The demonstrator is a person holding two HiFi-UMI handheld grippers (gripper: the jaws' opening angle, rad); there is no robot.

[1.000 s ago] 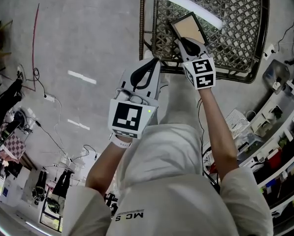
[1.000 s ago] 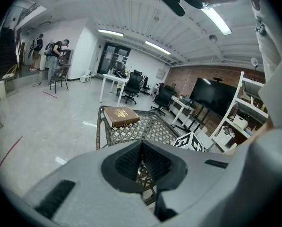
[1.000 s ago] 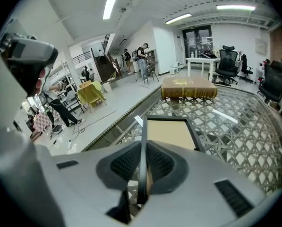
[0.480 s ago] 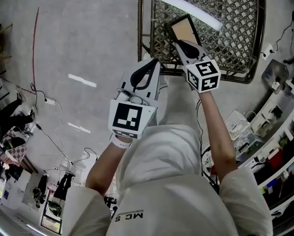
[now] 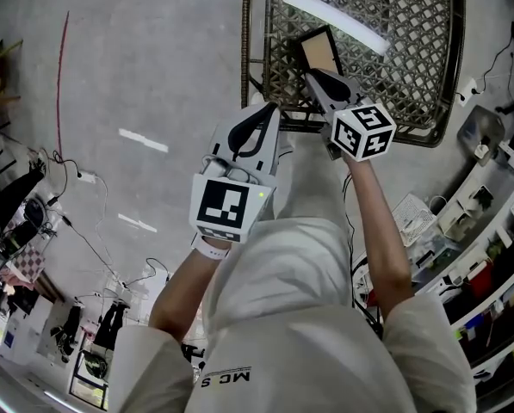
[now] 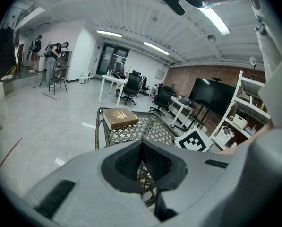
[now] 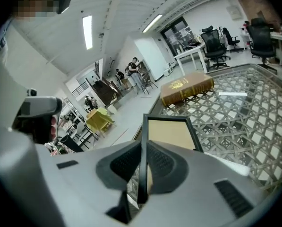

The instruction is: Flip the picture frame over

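Right gripper is clamped on the near edge of the picture frame, frame pinched btwn the jaws and tilted over the lattice desk just ahead. Left gripper, beside it, has jaws closed on nothing. Book lies farther ahead on the desk.

Table top mostly bare right of and beyond picture frame: wide room there. Book at far end, well apart from frame, only other thing on top. Frame clamped by edge in right gripper, over near-left part of top, bars way across that corner. Left gripper, jaws together on nothing, just beside table's near-left corner; rim between it and frame. Floor left of table open. Gap under frame possibly free, hard to tell
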